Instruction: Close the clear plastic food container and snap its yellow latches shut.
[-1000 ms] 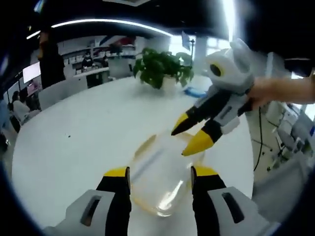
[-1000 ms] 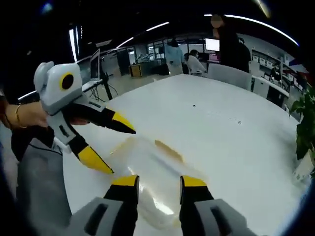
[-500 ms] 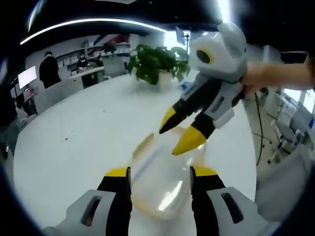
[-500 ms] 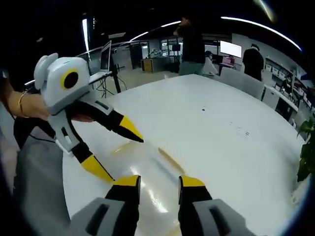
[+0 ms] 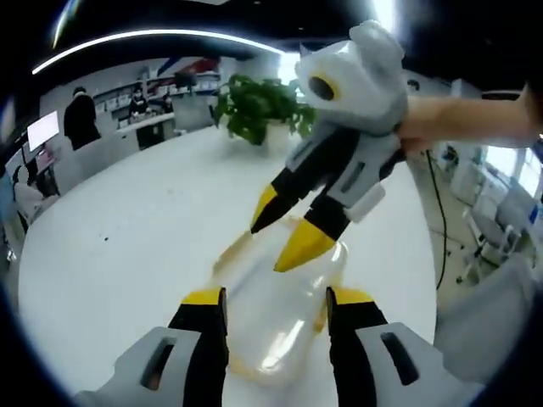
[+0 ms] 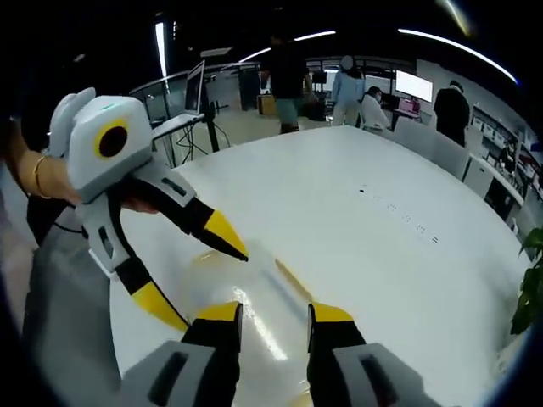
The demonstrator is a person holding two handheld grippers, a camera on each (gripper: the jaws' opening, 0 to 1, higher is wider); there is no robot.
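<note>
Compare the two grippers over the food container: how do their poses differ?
The left gripper straddles the clear container, jaws on either side; the right gripper hovers above it, tips pointing down. Both are open, with yellow-tipped black jaws, over the white table.

A broad white tabletop (image 5: 127, 229) with a rounded edge carries everything here. The clear plastic food container (image 5: 271, 318) lies on it low in the left gripper view, yellow showing at its edges, and a potted green plant (image 5: 254, 110) stands at the far side, upper centre.
</note>
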